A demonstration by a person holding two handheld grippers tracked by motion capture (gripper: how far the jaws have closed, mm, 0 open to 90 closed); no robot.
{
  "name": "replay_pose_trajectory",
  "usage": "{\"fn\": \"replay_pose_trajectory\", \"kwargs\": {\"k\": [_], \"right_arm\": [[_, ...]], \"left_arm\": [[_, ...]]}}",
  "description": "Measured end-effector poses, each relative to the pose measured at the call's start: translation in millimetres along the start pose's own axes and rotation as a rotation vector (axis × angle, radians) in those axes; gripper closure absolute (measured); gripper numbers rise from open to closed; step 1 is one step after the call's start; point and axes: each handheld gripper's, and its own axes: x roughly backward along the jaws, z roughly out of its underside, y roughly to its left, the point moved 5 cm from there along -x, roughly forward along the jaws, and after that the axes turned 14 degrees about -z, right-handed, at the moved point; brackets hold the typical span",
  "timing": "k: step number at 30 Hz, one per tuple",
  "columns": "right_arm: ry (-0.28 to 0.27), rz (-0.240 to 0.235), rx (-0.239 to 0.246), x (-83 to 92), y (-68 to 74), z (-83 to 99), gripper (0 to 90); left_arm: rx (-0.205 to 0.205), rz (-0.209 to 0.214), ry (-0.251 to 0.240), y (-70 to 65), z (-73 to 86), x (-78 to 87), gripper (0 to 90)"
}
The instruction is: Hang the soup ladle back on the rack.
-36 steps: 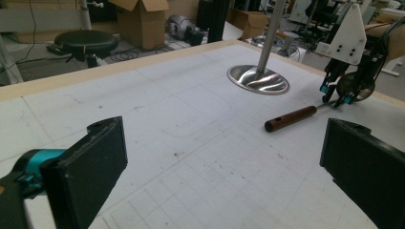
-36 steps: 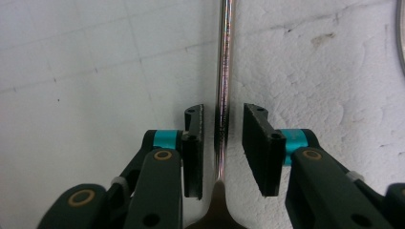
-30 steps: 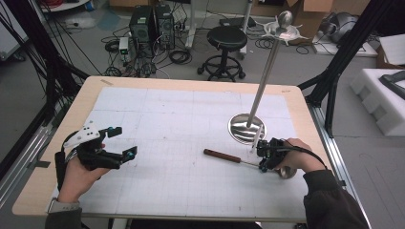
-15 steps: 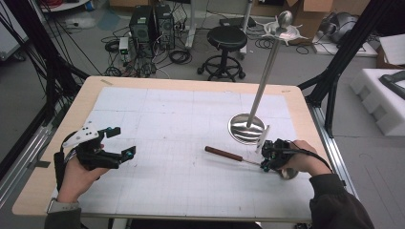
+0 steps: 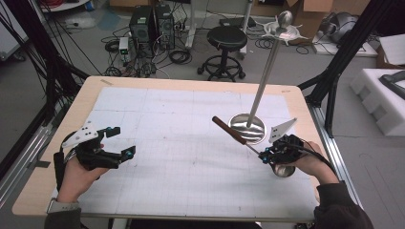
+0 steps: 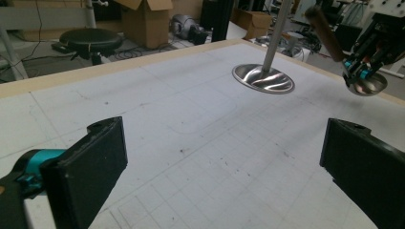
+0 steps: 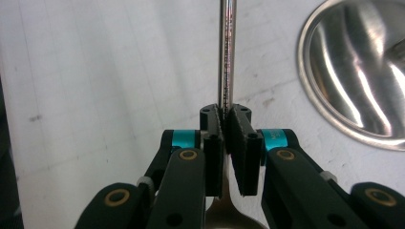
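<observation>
Right tongs (image 5: 265, 153): clenching on the thin metal shaft of the ladle (image 5: 248, 143), near its bowl end; in the right gripper view the two pads (image 7: 239, 138) are pressing the shaft from both sides.
Ladle: hanging in the right tongs over the right part of the counter (image 5: 191, 191), off its surface; its dark wooden handle (image 5: 228, 130) is pointing up and to the left in the high view, and its shiny bowl (image 5: 283, 170) is sitting low, just under the right hand (image 5: 310, 160).
Ladle in left gripper view: the bowl (image 6: 365, 84) is showing below the right tongs (image 6: 356, 71), with the handle (image 6: 324, 31) slanting up to the left.
Left tongs (image 5: 119, 142): standing released, with nothing between the wide-apart jaws; the left hand (image 5: 79, 174) is holding them over the left part of the counter, well apart from the ladle.
Stand (image 5: 248, 128): resting its round steel base on the counter just beside the ladle's shaft, with a slim pole (image 5: 267, 71) rising from it to a knob with hooks at the top.
Counter: carrying a white gridded mat (image 5: 181, 157) across most of its top.
</observation>
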Motion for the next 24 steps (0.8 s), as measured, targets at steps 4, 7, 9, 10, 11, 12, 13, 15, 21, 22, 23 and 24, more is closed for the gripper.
{"fn": "replay_pose_trajectory", "kwargs": {"k": [4,7,9,10,11,12,13,15,21,22,23,24], "right_arm": [[-0.109,0.022,-0.014,7.2,2.4,-0.2,84.5],[-0.203,0.057,-0.021,12.5,6.5,0.1,84.6],[-0.246,0.079,-0.019,15.3,9.3,1.2,84.6],[-0.284,0.088,-0.016,17.8,10.4,1.9,84.6],[-0.31,0.093,-0.019,19.7,11.9,2.5,84.6],[-0.334,0.096,-0.02,21.7,13.4,2.9,84.6],[-0.357,0.102,-0.017,23.5,14.7,3.1,84.6],[-0.398,0.085,-0.01,25.5,18.1,3.4,84.5],[-0.476,0.107,0.003,24.5,21.1,-0.1,84.6],[-0.494,0.11,0.002,24.5,21.6,-1.2,84.6],[-0.51,0.115,0.0,24.6,22.1,-2.2,84.6],[-0.524,0.119,0.0,25.0,22.5,-2.9,84.6]], "left_arm": [[0.002,0.0,0.0,-0.8,0.1,-0.3,2.5],[-0.001,-0.001,0.0,-0.3,0.0,0.0,2.5],[-0.002,-0.004,-0.001,-0.3,0.0,-0.1,2.5],[-0.002,-0.006,-0.002,-0.4,0.1,-0.2,2.5],[-0.006,-0.008,-0.004,-0.5,0.1,-0.3,2.5],[-0.007,-0.005,-0.003,-0.8,0.1,-0.5,2.5],[-0.007,-0.006,-0.004,-0.7,0.1,-0.6,2.5],[-0.006,-0.009,-0.004,-0.9,0.1,-0.8,2.5],[-0.007,-0.009,-0.008,-1.0,-0.3,-0.5,2.5],[-0.009,-0.009,-0.008,-0.5,-0.4,-0.4,2.5],[-0.005,-0.013,-0.01,-0.4,-0.5,-0.3,2.5],[-0.003,-0.013,-0.01,-0.3,-0.5,-0.3,2.5]]}}
